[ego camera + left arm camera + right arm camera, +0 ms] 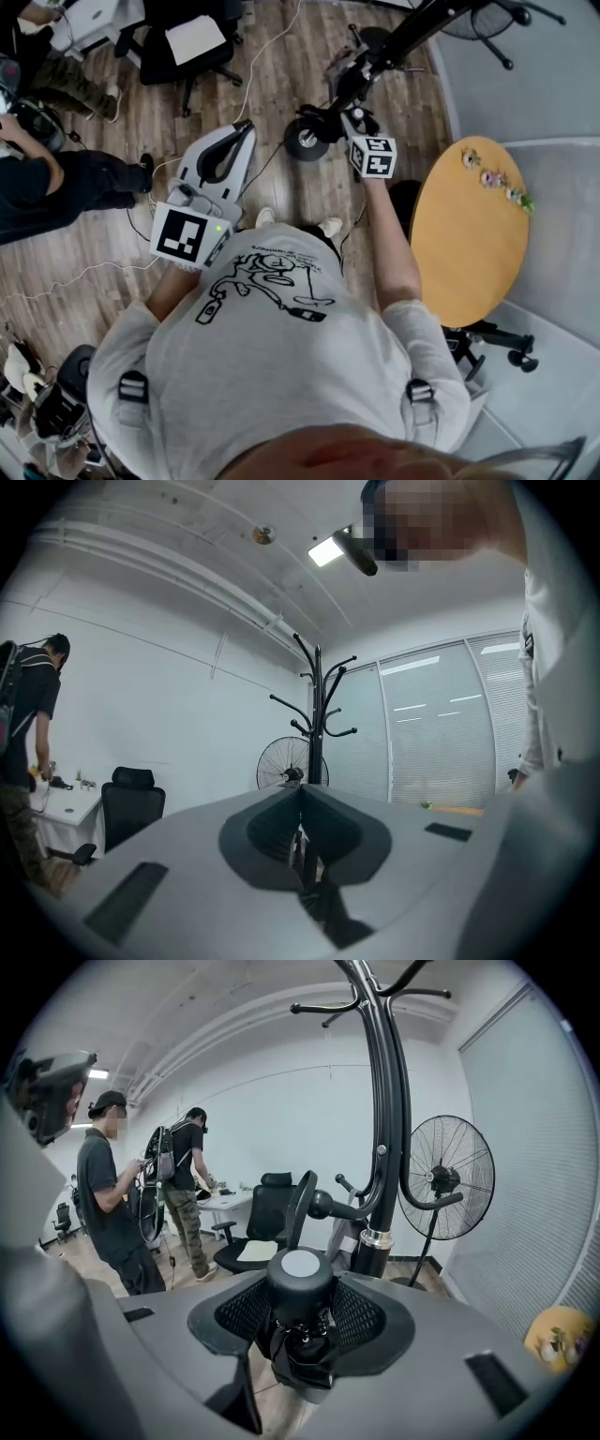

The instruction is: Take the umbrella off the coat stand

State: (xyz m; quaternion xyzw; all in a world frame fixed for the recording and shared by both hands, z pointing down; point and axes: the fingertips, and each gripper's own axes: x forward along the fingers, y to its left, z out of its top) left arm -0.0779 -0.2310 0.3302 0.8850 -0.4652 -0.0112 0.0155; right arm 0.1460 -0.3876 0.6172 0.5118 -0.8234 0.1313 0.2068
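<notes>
A black folded umbrella (302, 1335) sits between my right gripper's (300, 1283) jaws, its round handle cap with a pale disc (300, 1266) facing the camera. Its thin strap (298, 1206) curves up by a ball-tipped lower hook (323, 1206) of the black coat stand (384, 1129); I cannot tell whether the strap hangs on it. In the head view the right gripper (330, 117) reaches toward the stand's pole (403, 37). My left gripper (302, 794) points level at the distant stand (317, 724), jaws together and empty; from above it (246, 127) is held low at the left.
A round wooden table (469, 234) stands at my right. A pedestal fan (445, 1180) is behind the stand, near a blind-covered window. An office chair (267, 1218) and a desk are further back, with two people (108, 1204) at the left. Cables (94, 272) cross the wood floor.
</notes>
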